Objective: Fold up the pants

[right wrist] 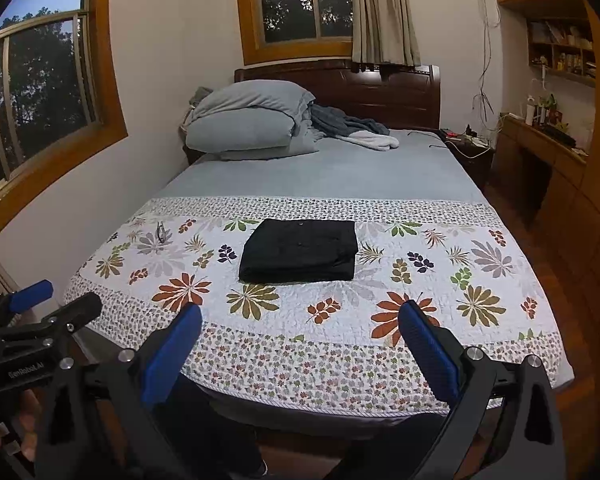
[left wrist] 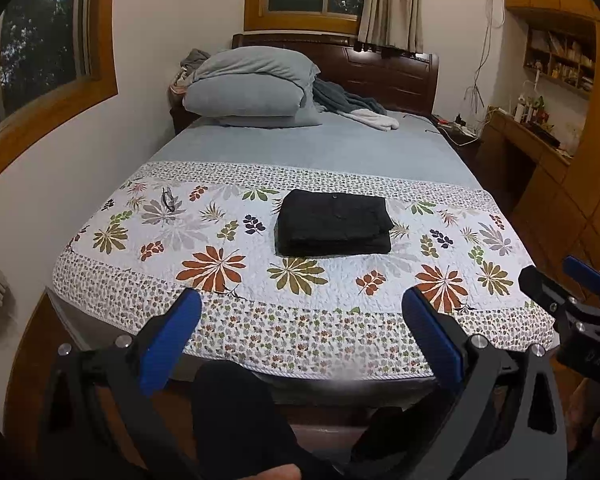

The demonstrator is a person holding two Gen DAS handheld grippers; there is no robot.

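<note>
- Mid-quilt on the bed [left wrist: 260, 152], pants [left wrist: 334, 224] lie folded.
- Left claw [left wrist: 300, 308] and right claw [right wrist: 300, 320] gape wide, empty, well short.
- Risk: another grab could undo the stack.

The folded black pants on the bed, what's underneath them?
The folded black pants lie on the white floral quilt spread over the bed's foot. The quilt beneath them is covered, so nothing there shows.
</note>
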